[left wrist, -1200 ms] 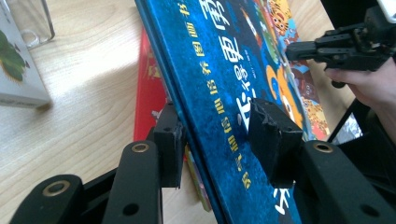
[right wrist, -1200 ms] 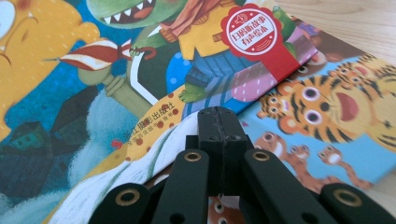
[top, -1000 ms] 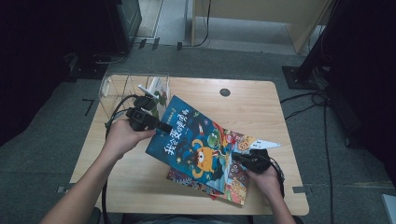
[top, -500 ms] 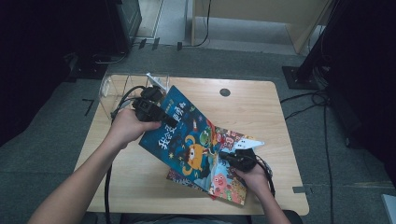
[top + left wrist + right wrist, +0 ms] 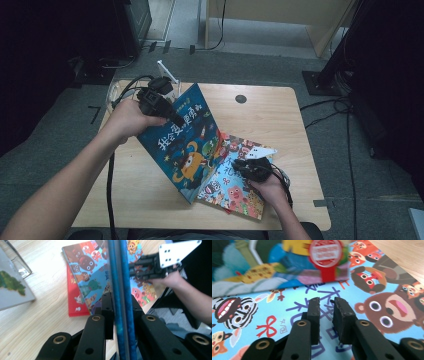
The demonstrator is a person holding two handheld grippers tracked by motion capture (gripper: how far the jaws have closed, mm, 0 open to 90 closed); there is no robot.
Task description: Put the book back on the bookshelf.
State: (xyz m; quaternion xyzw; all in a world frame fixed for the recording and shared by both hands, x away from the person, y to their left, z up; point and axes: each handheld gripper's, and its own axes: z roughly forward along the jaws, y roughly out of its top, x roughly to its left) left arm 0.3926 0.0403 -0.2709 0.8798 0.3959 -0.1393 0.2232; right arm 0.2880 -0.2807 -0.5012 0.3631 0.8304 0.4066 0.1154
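A blue picture book (image 5: 182, 145) stands tilted up off the table, its upper left edge clamped by my left gripper (image 5: 162, 105). In the left gripper view both jaws press on that book's edge (image 5: 121, 290). Under it lies a light-blue animal book (image 5: 232, 182) on top of a red book (image 5: 75, 302). My right gripper (image 5: 250, 167) rests on the animal book (image 5: 372, 302). Its jaws (image 5: 324, 303) are almost together with nothing between them. The blue book's lower edge (image 5: 287, 265) hangs just ahead of them.
A clear container (image 5: 116, 92) stands at the table's far left corner, and a pale book with green print (image 5: 12, 287) is beside it. A dark round hole (image 5: 241, 98) marks the far middle of the wooden table (image 5: 280, 120). Cables trail off the left edge.
My left gripper has carried the blue book's edge up and away from me, tilting the book steeper. My right gripper has slid a little left on the animal book.
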